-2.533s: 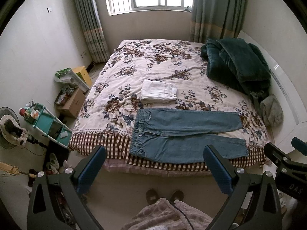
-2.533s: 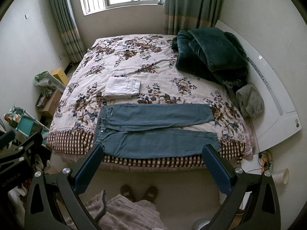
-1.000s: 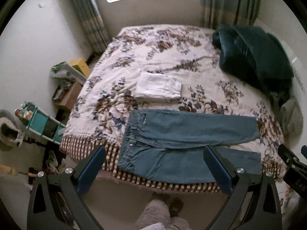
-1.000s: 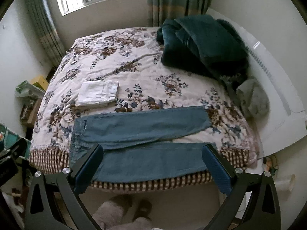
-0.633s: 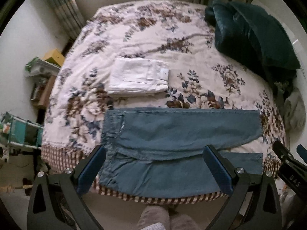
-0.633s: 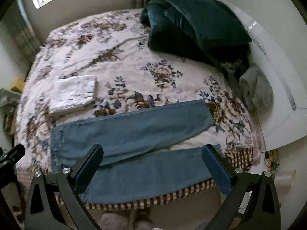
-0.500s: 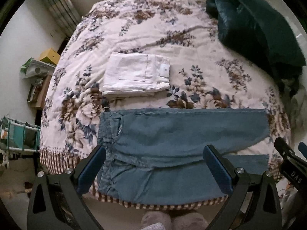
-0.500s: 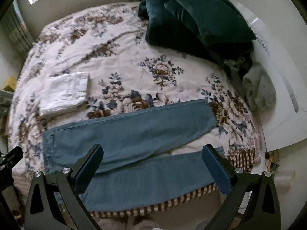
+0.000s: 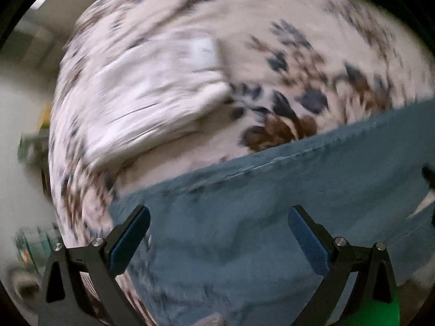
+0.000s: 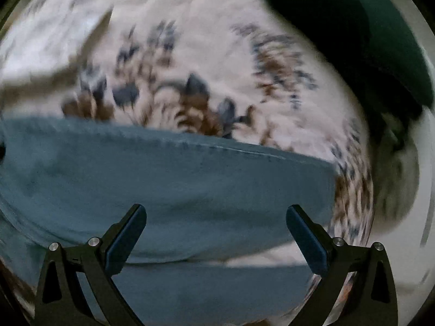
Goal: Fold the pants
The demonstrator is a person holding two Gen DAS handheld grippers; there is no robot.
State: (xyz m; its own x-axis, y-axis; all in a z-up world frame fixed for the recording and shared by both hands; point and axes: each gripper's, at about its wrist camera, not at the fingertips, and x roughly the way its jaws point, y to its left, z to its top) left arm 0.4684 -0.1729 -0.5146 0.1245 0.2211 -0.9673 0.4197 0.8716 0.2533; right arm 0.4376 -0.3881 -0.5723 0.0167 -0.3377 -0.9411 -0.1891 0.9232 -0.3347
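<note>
**Both grippers low over the jeans, nothing grabbed yet**

The blue denim pants (image 9: 244,217) are lying flat on the floral quilted bedspread (image 9: 312,40), along its near edge, with the legs running off to the right. The left gripper (image 9: 217,233) hangs over the left end of the denim, which looks like the waistband end, and its two blue-padded fingers (image 9: 130,239) are spread wide with only fabric showing in the gap. The right gripper (image 10: 216,233) is over the far leg near its right end, where the hem is, and its fingers are wide apart too, nothing between them.

Judging from that, this is the reach-in before the first fold. Neither gripper has cloth yet. The next move probably calls for each one to get a finger under an edge and pinch it, left at the waist and right at the hem, then carry one part over the other. Denim is stiff and flat on a soft quilt, so catching just one layer could be fiddly.

Both views are badly smeared by motion, so whether the pads touch the denim is impossible to tell. A folded white garment (image 9: 152,92) sits just beyond the pants on the left. A dark green blanket (image 10: 353,32) is heaped at the far right. The near leg is mostly cut off by the frame bottom and the gripper bodies.
</note>
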